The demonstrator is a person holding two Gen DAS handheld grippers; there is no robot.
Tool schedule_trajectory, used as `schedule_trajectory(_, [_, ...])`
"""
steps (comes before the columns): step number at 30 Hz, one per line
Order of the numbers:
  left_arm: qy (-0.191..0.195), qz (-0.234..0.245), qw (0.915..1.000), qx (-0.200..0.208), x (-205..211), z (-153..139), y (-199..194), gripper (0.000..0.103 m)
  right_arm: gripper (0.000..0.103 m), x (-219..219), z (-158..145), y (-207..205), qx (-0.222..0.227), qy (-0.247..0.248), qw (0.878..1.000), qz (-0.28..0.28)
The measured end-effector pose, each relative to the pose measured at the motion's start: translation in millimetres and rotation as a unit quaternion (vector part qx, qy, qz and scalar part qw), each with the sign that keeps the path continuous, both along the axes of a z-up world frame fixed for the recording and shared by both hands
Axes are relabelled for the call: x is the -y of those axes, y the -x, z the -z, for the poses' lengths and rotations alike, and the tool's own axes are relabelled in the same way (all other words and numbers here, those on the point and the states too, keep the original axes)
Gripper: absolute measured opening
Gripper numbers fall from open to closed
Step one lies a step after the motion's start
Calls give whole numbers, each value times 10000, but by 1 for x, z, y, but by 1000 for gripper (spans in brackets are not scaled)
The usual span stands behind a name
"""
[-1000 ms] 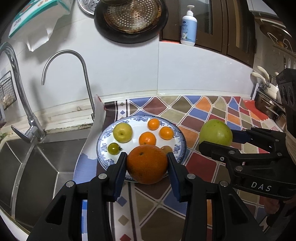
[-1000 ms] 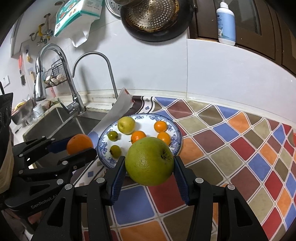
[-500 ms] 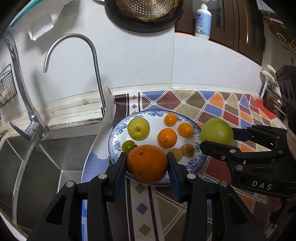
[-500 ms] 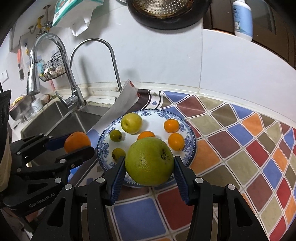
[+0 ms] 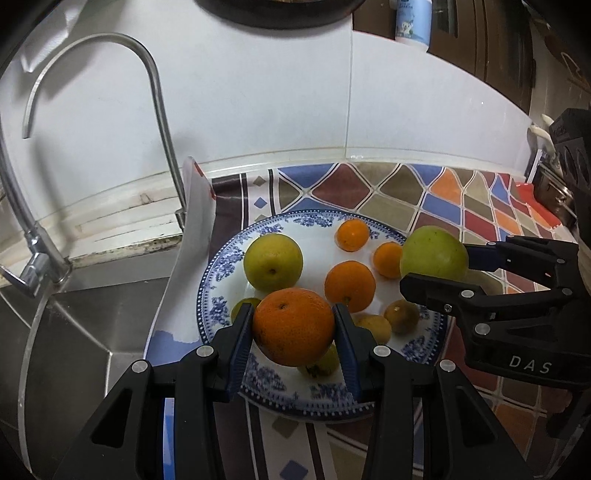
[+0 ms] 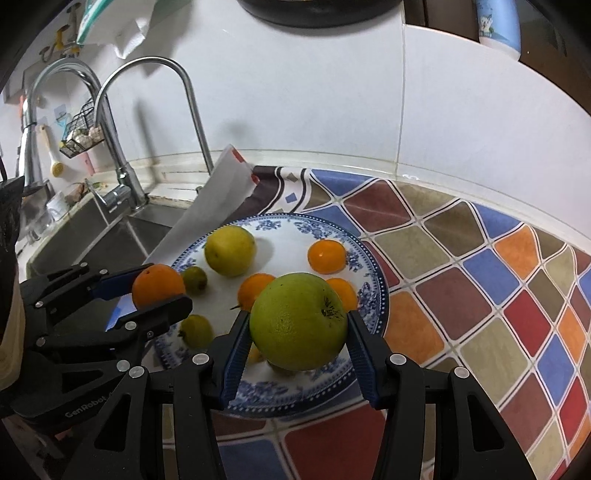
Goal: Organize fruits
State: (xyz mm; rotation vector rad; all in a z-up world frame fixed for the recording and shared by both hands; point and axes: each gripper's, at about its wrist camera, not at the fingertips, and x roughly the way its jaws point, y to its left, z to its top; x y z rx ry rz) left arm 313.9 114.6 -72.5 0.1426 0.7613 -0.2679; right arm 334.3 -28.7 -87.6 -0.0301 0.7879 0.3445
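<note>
My left gripper is shut on a large orange and holds it over the near left part of the blue-and-white plate. My right gripper is shut on a big green fruit and holds it over the plate's near right part. On the plate lie a yellow-green apple, three small oranges and several small green fruits. The orange also shows in the right wrist view, and the green fruit in the left wrist view.
The plate stands on a colourful diamond-patterned mat on the counter. A steel sink with two curved taps lies to the left. A white tiled wall is behind, with a lotion bottle on a ledge.
Both grippers have moved forward with their fruits, from short of the plate to over it. The plate now looks nearer and larger.
</note>
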Motion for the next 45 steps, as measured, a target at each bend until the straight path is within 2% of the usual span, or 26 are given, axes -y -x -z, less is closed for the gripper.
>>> schedule_trajectory(6, [-3,66,9999,-87,2,7,-12,44,52,1,8,-11,-76,-7,10000,55])
schedule_trajectory(8, [-2,61,10000,-65,3,6,-11,54,52,1,10,-12,-106,-36,9999,70])
schedule_trajectory(10, [-7,57,10000,-5,2,2,-9,56,52,1,12,-14,-149,-89,9998,77])
schedule_trajectory(12, [-9,-1,10000,69,0,-4,-4,58,59,3,9,-11,-29,-171,9998,141])
schedule_trajectory(14, [0,-72,9999,135,-3,-9,2,58,61,5,5,-8,83,-140,9996,231])
schedule_trajectory(22, [5,-345,9983,468,-8,-34,38,68,62,9,-19,31,501,25,9980,385])
schedule_trajectory(25, [-7,-393,9975,580,-8,-40,50,69,67,14,-26,49,621,56,9966,546])
schedule_trajectory(31, [-104,-470,9942,965,-5,-54,80,82,72,24,-36,81,783,55,9925,942])
schedule_trajectory(38, [-78,-549,9912,1201,2,-69,116,90,84,39,-53,120,1035,3,9861,1301])
schedule_trajectory(45, [-1,-665,9884,1365,17,-80,154,96,86,58,-67,158,1202,72,9815,1489])
